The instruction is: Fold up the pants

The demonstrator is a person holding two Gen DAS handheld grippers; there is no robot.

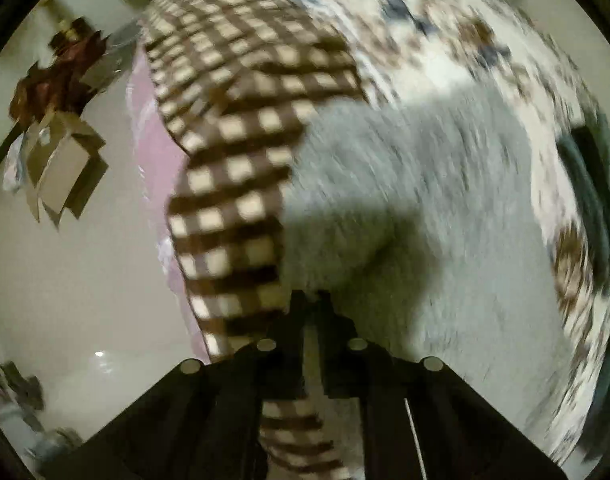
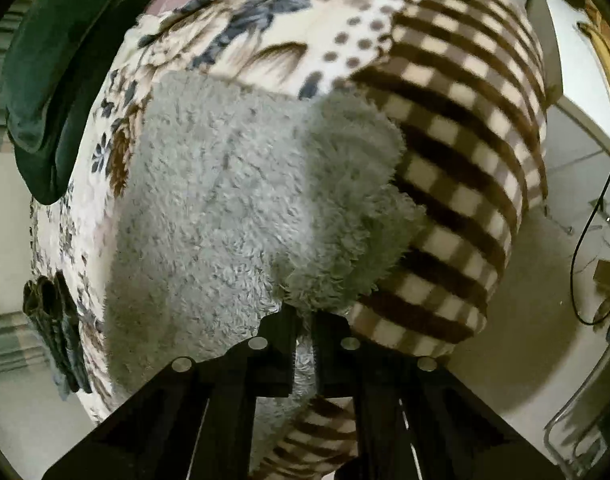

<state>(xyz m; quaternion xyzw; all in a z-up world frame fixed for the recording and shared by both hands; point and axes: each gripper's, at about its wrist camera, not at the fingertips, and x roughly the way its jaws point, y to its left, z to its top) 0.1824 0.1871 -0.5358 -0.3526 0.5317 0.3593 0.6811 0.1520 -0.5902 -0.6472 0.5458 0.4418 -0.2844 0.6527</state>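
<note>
Fluffy grey pants (image 1: 417,216) lie on a patterned blanket (image 1: 241,92) on a bed. My left gripper (image 1: 311,300) is shut on the near edge of the pants, and the fabric rises in a fold above its fingers. In the right wrist view the same grey pants (image 2: 225,200) cover the bed's middle, with a thick fold (image 2: 345,208) bunched up on the right. My right gripper (image 2: 305,316) is shut on the pants' near edge, with grey fleece showing between its fingers. The left wrist view is blurred.
The blanket (image 2: 465,152) has a brown checked part and a floral part. A dark green cushion (image 2: 57,80) lies at the bed's far left, and dark clothing (image 2: 53,320) hangs off its left edge. Cardboard boxes (image 1: 61,168) stand on the floor. A black cable (image 2: 585,208) hangs at the right.
</note>
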